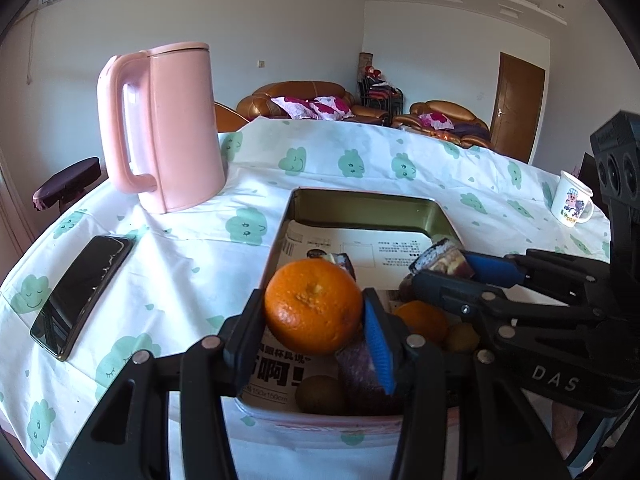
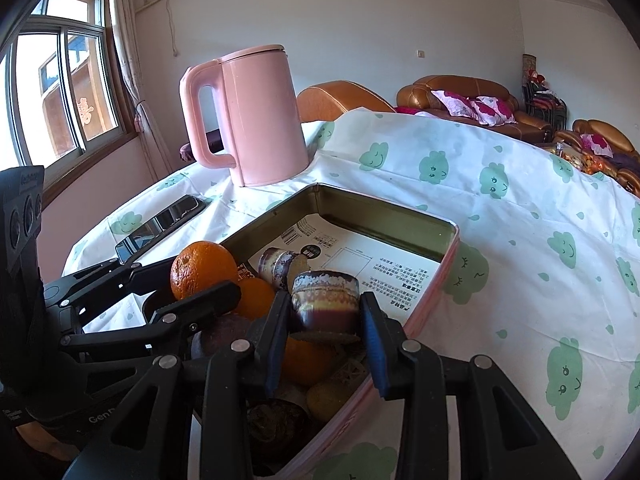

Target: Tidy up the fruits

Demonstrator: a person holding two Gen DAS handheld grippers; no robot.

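The left gripper (image 1: pixel 314 312) is clamped on an orange (image 1: pixel 313 306), holding it up over the near end of the paper-lined tin (image 1: pixel 362 201). The right gripper (image 2: pixel 325 316) squeezes a purple sugarcane chunk (image 2: pixel 325 304) just above the same tin, where more oranges and kiwis sit.

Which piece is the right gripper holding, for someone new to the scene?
Find the metal tin in front of the pink kettle. Over its near end, the right gripper clamps a short purple sugarcane piece. Unlike the oranges beside it, it is a cylinder.
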